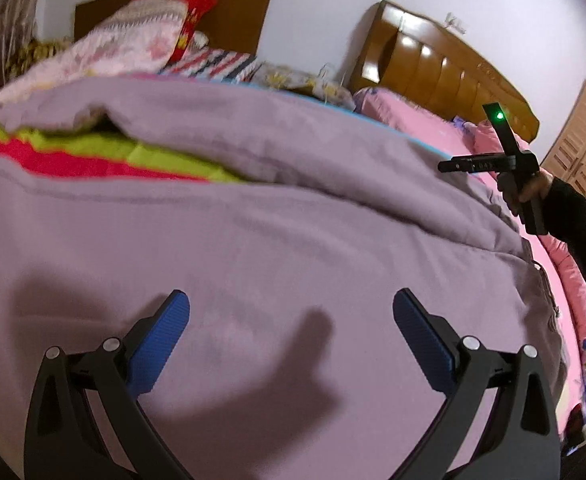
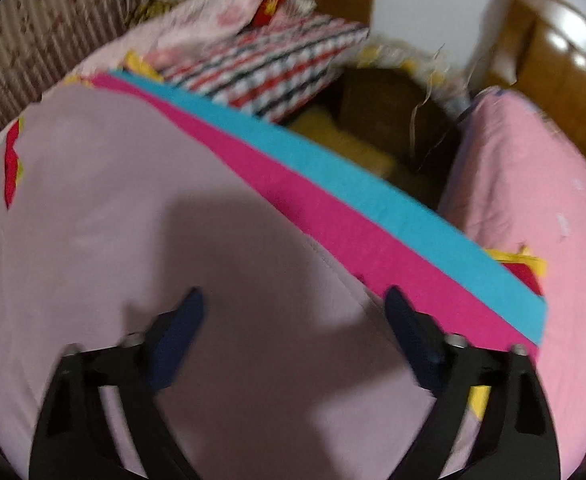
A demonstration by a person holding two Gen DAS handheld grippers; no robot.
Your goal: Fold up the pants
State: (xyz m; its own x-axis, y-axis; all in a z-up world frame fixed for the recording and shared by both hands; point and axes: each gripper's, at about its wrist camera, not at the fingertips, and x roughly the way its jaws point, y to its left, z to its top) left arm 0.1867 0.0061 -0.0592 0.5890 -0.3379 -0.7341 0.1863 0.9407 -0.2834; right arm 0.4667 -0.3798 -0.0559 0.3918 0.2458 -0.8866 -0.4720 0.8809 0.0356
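Observation:
The pants (image 1: 253, 240) are a wide lilac-grey cloth lying on the bed, with one layer lapped over another along a crease at mid-height. My left gripper (image 1: 291, 296) hovers over the near part of them, its blue pads wide apart and holding nothing. In the right wrist view the same pale lilac pants (image 2: 113, 200) fill the left and middle, blurred. My right gripper (image 2: 293, 292) is open above them, close to their stitched edge, with nothing between its pads. In the left wrist view a hand (image 1: 533, 188) in a dark sleeve holds the right tool at the far right.
A striped blanket lies under the pants, lime and red (image 1: 93, 152) on one side, magenta (image 2: 333, 216) and cyan (image 2: 373, 176) on the other. Pillows and a striped quilt (image 2: 273, 68) are piled at the back. A pink bed (image 2: 513, 200) with a wooden headboard (image 1: 433, 64) stands on the right.

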